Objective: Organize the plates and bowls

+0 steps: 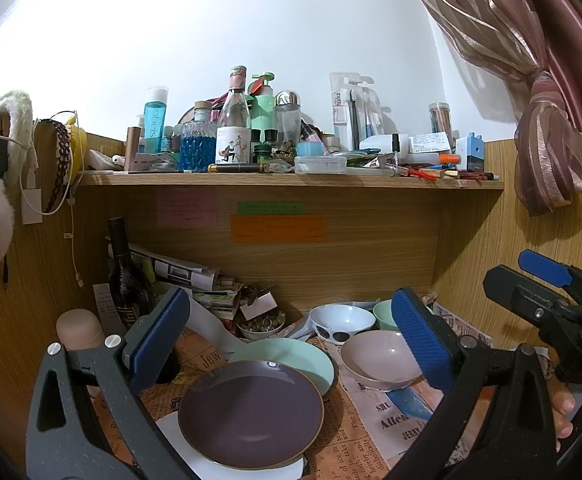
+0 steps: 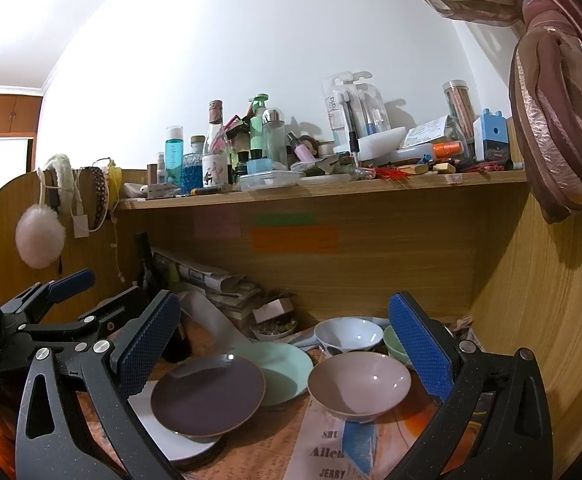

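Left gripper: jaws wide, empty, above purple plate. Right gripper: wide, empty, pink bowl at its 5 o'clock. Step: approach, nothing grasped. Next, likely: lower onto one rim, pinch, then stack.

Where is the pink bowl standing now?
In both wrist views the pink bowl stands on the newspaper-covered desk, right of the mint green plate and in front of the white bowl with dark dots, below the cluttered shelf.
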Motion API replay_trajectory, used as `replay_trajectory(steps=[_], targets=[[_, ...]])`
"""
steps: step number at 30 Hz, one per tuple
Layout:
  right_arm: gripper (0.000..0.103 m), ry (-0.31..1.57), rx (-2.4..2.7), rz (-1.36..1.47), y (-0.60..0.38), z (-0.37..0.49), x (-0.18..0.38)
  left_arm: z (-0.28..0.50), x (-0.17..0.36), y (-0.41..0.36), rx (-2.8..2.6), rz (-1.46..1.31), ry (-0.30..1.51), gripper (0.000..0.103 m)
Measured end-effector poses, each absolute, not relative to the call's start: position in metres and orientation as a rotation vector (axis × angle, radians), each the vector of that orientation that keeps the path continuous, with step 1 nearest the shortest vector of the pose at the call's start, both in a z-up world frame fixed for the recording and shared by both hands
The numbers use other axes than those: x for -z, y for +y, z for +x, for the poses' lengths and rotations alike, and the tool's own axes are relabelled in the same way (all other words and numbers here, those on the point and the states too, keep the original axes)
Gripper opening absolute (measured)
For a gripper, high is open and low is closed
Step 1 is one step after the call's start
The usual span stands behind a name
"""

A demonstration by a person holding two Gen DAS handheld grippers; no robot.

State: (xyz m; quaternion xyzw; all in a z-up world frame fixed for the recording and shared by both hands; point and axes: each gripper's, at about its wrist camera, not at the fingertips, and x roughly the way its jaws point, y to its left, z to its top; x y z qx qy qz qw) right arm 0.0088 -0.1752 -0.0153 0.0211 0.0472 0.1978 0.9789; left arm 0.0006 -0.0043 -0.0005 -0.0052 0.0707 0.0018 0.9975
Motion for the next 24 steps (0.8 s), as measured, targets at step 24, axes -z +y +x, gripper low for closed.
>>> replay_trajectory(steps=[24], targets=[[0.103, 0.129, -0.416, 0.037, -0.171, 0.027, 0.025, 0.018, 0.016, 0.007, -0.01, -0.028, 0.187, 0.103]])
